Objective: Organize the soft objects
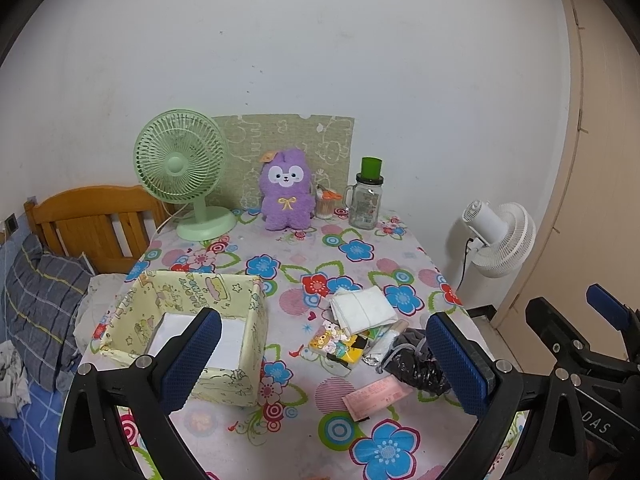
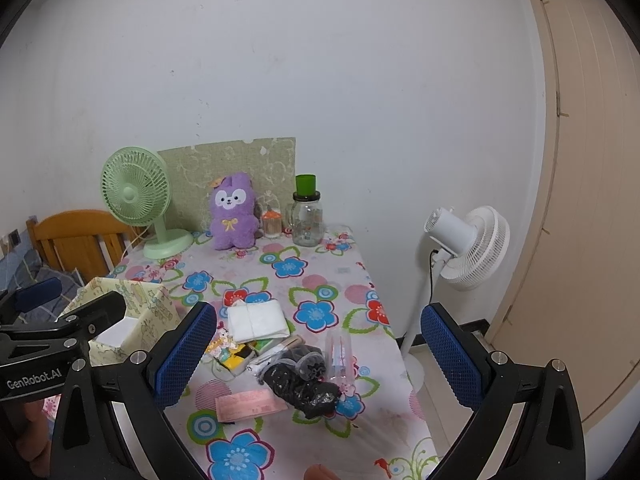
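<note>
Both the left gripper (image 1: 324, 356) and the right gripper (image 2: 318, 354) hover over the flowered table (image 1: 360, 252) with jaws wide apart, holding nothing. The folded white cloth (image 1: 362, 306) lies mid-table, just right of the yellow fabric box (image 1: 224, 292) and touching a black bundle's (image 2: 304, 384) clutter.

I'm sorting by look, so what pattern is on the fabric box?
The box is pale yellow with cartoon characters and stars; clearest in the left wrist view.

- Tablecloth (image 1: 360, 236): pink, with blue and red flowers
- Plush toy (image 1: 285, 190): purple, yellow bow
- Desk fan (image 1: 182, 168): pale green
- Box (image 1: 236, 292): pale yellow, cartoon print
- Standing fan (image 2: 472, 248): white
</note>
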